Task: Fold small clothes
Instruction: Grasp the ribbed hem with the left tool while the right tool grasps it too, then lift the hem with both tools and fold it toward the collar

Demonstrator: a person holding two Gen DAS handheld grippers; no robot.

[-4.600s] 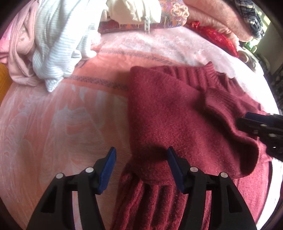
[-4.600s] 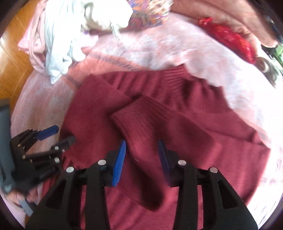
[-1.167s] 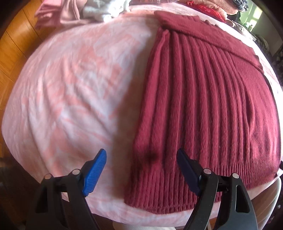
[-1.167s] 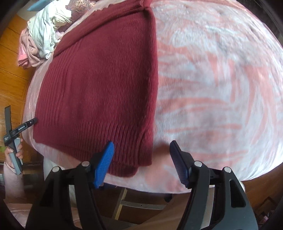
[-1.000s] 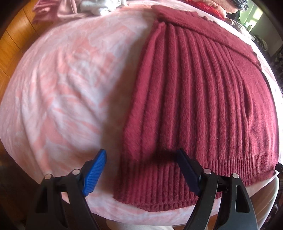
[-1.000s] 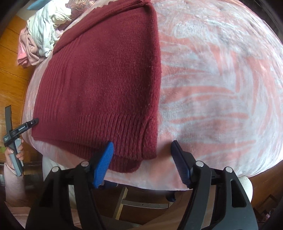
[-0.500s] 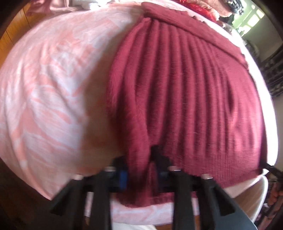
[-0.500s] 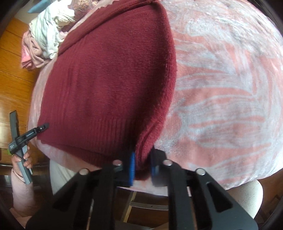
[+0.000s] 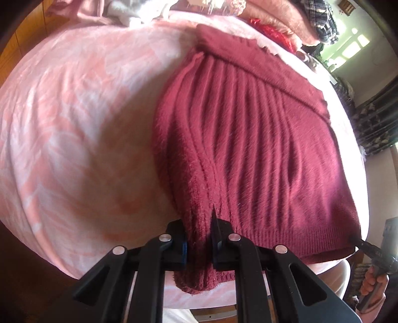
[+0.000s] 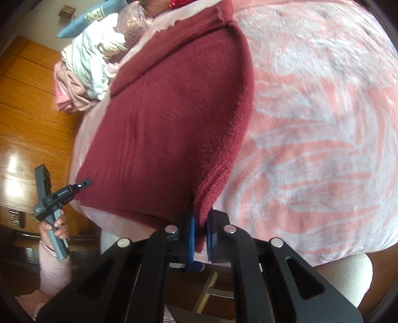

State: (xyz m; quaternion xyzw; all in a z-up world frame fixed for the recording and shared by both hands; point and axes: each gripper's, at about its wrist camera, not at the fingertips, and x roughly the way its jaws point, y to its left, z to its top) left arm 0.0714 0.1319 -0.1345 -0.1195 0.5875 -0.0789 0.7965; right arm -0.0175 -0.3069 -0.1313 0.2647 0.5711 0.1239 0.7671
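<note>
A dark red knit sweater (image 9: pixel 261 149) lies flat on a pink patterned blanket (image 9: pixel 74 111), its ribbed hem at the near edge. My left gripper (image 9: pixel 199 236) is shut on the hem's left corner, and the knit bunches into ridges above it. My right gripper (image 10: pixel 200 231) is shut on the hem's right corner of the sweater (image 10: pixel 169 119), lifting that edge a little. The left gripper (image 10: pixel 83 185) also shows in the right wrist view, and the right gripper (image 9: pixel 358 242) in the left wrist view. The blanket (image 10: pixel 323 124) extends to the right.
A pile of pale clothes (image 10: pixel 89 62) sits at the far left of the blanket by a wooden wall (image 10: pixel 24 111). More fabrics, including a red one (image 9: pixel 271 32) and a plaid one (image 9: pixel 321 22), lie beyond the sweater's collar. The blanket's near edge drops off below the grippers.
Both grippers went from open around the hem corners to shut on them. The sweater's side edges now rise and bunch toward the grippers.
</note>
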